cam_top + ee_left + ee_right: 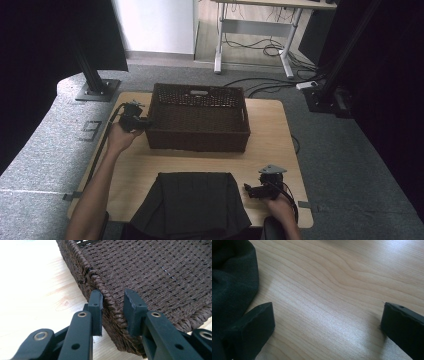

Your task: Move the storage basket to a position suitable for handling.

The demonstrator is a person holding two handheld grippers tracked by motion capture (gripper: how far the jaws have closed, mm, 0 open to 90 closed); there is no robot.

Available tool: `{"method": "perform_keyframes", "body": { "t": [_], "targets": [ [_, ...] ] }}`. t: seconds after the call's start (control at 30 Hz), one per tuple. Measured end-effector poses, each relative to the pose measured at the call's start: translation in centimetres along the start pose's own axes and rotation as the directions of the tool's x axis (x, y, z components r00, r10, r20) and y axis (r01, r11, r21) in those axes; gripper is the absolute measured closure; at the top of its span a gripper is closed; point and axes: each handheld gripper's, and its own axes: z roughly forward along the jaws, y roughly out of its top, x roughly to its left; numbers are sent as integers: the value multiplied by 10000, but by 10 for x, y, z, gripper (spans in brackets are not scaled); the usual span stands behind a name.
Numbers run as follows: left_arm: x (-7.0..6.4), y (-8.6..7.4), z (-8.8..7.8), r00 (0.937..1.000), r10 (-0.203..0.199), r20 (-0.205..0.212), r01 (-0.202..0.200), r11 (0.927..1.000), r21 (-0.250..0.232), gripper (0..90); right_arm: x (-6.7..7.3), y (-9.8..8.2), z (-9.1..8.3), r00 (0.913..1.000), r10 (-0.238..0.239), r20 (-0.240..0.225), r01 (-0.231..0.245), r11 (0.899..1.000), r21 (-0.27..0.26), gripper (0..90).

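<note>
A dark brown woven basket (pixel 197 141) stands at the back middle of the wooden table (pixel 270 130). My left gripper (pixel 142 121) is at its left wall. In the left gripper view that gripper (pixel 113 296) straddles the basket's rim (pixel 110 302), one jaw outside and one inside, shut on it. A folded dark cloth (pixel 192 200) lies at the table's front edge. My right gripper (pixel 248 190) sits just right of the cloth, low over the wood. In the right gripper view the right gripper (pixel 327 312) is open wide, with bare wood between its jaws and the cloth (pixel 232 277) beside one jaw.
The basket's inside (pixel 155 270) holds nothing I can see. Black frame posts (pixel 90 70) stand on the grey floor at the left and right of the table. A desk with cables (pixel 270 47) is farther back.
</note>
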Motion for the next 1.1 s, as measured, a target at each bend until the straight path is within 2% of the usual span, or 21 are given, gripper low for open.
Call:
{"method": "perform_keyframes", "body": {
  "t": [0.23,0.47,0.67,0.83,1.1],
  "targets": [
    [-5,-11,-6,9997,-150,190,155,9996,-229,697,0,0,0,10000,-9,-19,9,10000,5,0],
    [-11,-15,-12,9999,138,32,-138,9999,-40,696,0,0,0,10000,-7,-19,7,10000,9,0],
    [-15,-24,-19,9999,113,130,-111,9999,-113,697,0,0,0,10000,-4,-20,4,10000,8,0],
    [-21,-32,-26,9996,263,-51,-263,9996,-88,696,0,0,0,10000,-2,-19,2,10000,10,0],
    [-27,-46,-37,9995,280,173,-276,9994,-208,698,0,0,0,10000,-10,-18,10,10000,22,0]
  ]
}}
